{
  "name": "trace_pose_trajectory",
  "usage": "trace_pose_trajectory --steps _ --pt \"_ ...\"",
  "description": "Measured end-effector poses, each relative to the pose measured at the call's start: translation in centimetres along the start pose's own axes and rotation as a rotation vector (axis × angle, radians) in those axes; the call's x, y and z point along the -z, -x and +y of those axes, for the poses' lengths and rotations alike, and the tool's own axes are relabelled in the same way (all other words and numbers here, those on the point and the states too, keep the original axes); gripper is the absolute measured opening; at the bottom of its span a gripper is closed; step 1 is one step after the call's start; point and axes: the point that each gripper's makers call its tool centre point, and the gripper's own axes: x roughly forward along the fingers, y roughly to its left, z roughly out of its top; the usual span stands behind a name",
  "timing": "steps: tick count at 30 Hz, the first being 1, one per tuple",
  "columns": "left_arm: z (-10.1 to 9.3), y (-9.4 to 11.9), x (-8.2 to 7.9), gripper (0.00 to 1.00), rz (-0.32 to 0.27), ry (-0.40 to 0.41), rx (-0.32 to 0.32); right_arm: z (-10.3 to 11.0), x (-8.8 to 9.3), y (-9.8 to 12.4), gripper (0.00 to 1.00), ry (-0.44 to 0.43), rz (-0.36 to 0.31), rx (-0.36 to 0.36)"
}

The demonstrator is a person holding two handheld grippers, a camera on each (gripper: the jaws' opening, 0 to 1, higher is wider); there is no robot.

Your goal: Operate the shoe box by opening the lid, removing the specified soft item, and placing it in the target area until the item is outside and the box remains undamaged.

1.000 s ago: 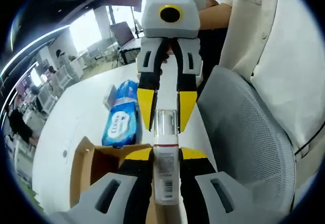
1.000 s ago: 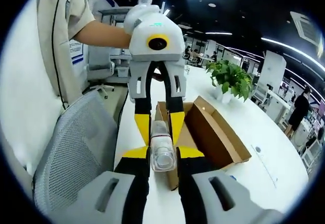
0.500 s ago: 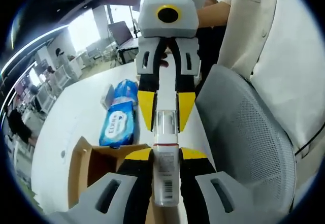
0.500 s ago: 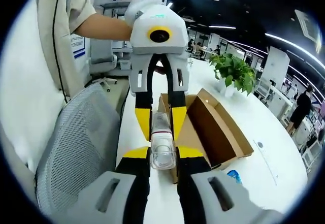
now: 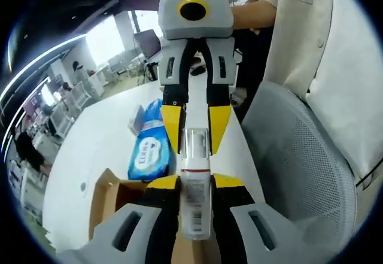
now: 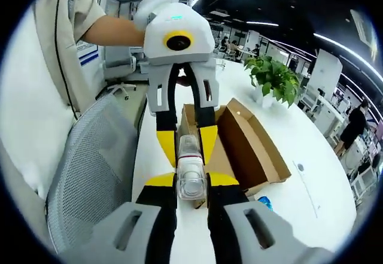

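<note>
A clear plastic bottle with a white label and a red band hangs in the air, gripped at both ends. My left gripper is shut on its labelled end. My right gripper comes in from the top of the left gripper view, shut on the far end. In the right gripper view the bottle points at the camera between my right gripper and the left gripper facing it. The brown cardboard shoe box stands open on the white table below, and its corner appears under my left jaws.
A blue tissue pack lies on the white table beyond the box. A grey mesh chair stands close by the table edge. A person in a light shirt holds the grippers. A potted plant stands at the far side.
Both grippers stay shut on the bottle. The views have shifted slightly with the hands, and the bottle sits the same way between the jaws.
</note>
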Motion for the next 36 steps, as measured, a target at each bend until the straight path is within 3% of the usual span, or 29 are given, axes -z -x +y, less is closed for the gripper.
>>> trace_pose_trajectory --steps 6,13,22,36 --pt "1.1 -0.1 -0.7 0.22 -0.024 -0.01 -0.041 -1.3 -0.1 0.9 0.14 0.047 0.03 0.008" --pt "2.1 0.1 0.2 0.31 -0.012 0.023 -0.095 -3.2 0.3 2.0 0.15 0.071 0.068 0.016" --pt "3.1 1.9 2.5 0.4 0.0 0.166 -0.188 -6.8 1.1 3.9 0.15 0.093 0.121 0.054" --pt "3.9 5.1 4.9 0.59 -0.041 0.363 -0.319 -12.8 3.2 5.9 0.15 0.125 0.219 0.097"
